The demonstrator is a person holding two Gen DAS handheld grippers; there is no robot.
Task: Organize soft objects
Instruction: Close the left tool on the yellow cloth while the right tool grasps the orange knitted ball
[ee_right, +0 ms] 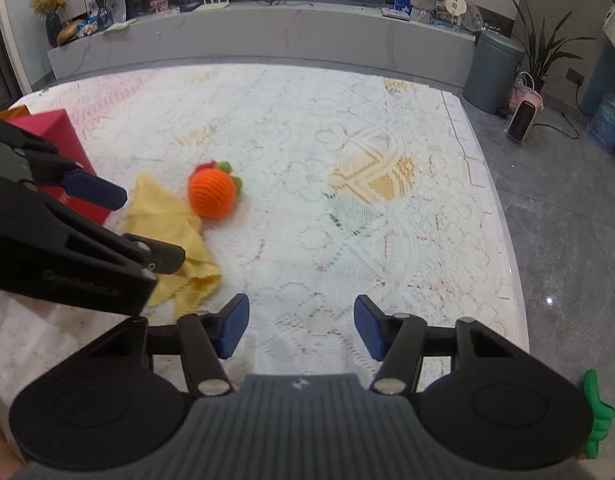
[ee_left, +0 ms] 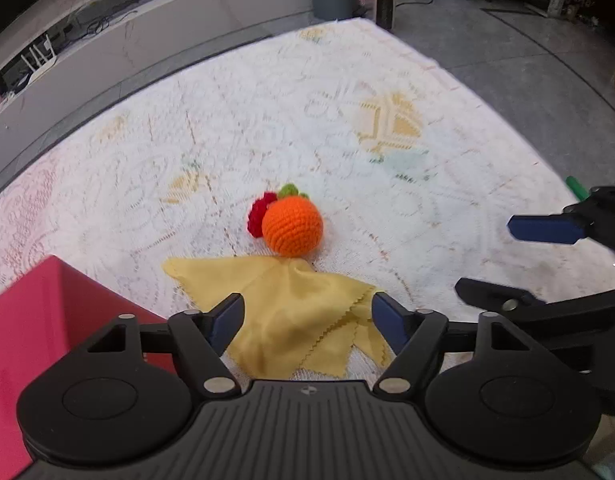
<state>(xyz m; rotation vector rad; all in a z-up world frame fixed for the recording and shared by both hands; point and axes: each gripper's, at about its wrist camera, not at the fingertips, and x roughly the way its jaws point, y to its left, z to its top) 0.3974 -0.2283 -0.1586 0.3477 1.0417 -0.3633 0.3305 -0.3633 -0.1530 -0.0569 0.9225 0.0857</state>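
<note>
White lace cloth covers the bench, with grey floor tiles beyond its edge. At the bottom of the left wrist view, the left gripper has its jaws spread apart, empty, over the near part of a crumpled yellow cloth. Just above the cloth, at frame centre, an orange crocheted ball touches its far edge, and a red crocheted piece sits against the ball's left side. A red box fills the lower left corner. In the right wrist view, the right gripper has its jaws likewise apart and empty above bare lace, the yellow cloth lying to its left. A grey bin and a small pink heater stand on the floor at upper right.
</note>
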